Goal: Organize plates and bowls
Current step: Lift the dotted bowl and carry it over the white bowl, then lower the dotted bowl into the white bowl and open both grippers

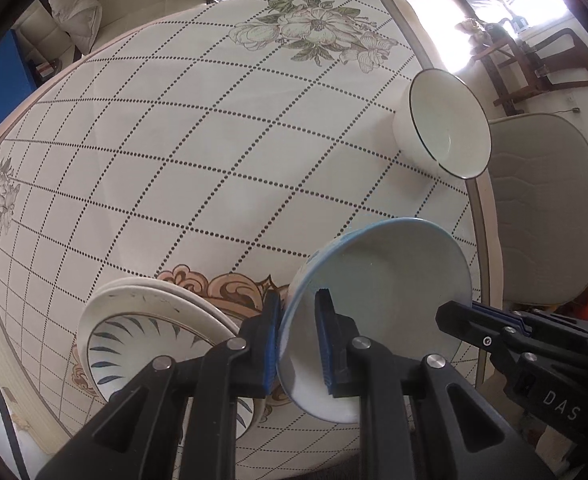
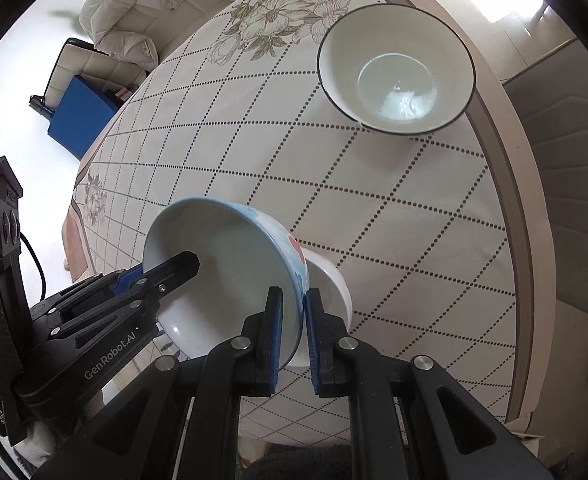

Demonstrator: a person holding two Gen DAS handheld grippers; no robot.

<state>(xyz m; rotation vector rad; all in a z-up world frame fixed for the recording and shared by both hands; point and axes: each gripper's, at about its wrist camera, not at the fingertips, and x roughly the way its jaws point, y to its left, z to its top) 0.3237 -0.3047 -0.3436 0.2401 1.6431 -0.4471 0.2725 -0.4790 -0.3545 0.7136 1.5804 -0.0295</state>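
Observation:
A blue-rimmed bowl [image 1: 390, 280] is held tilted above the table by both grippers. My left gripper [image 1: 300, 344] is shut on its left rim, one finger inside and one outside. My right gripper [image 2: 294, 332] is shut on the opposite rim of the same bowl [image 2: 222, 264]; it also shows in the left wrist view [image 1: 474, 320]. A white bowl with a dark rim [image 1: 442, 128] [image 2: 396, 68] stands upright near the table's far right edge. A stack of plates with a blue leaf-pattern bowl [image 1: 142, 340] sits at the near left. A small white bowl [image 2: 330, 280] lies under the held bowl.
The round table [image 1: 198, 128] has a checked floral cloth. A grey padded chair [image 1: 546, 208] stands right beside the table's edge. A sofa with cushions [image 1: 106, 8] and a blue box [image 2: 78, 116] lie beyond the far side.

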